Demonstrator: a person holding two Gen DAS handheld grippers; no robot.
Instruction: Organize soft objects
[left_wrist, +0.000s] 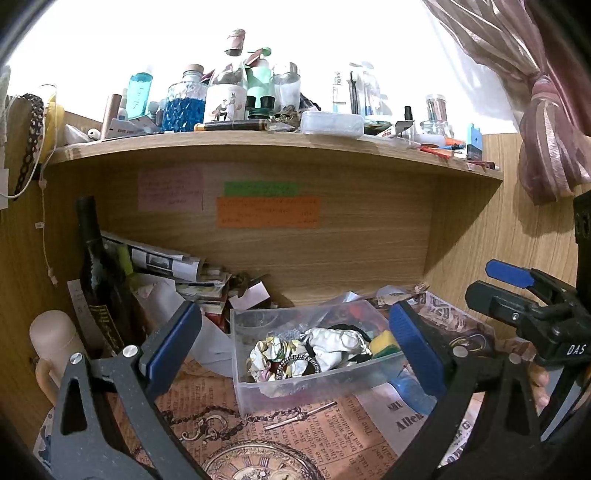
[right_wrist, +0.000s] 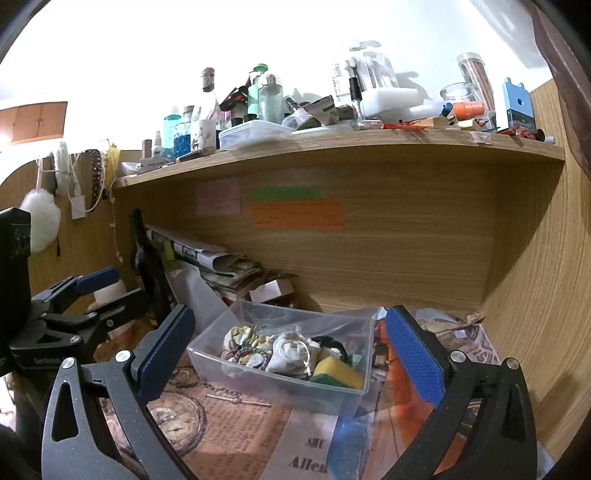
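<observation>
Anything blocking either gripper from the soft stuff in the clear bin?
Nothing visible. Both the left gripper and right gripper are open and empty, facing the clear bin. The bin has no lid; the white cloth, scrunchies and yellow sponge lie exposed on top.

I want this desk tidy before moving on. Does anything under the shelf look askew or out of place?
Yes. The dark bottle leans tilted against the left wall instead of standing upright, and the stack of papers beside it is slumped and untidy. The clear bin sits level, holding a scrunchie, white cloth and sponge.
</observation>
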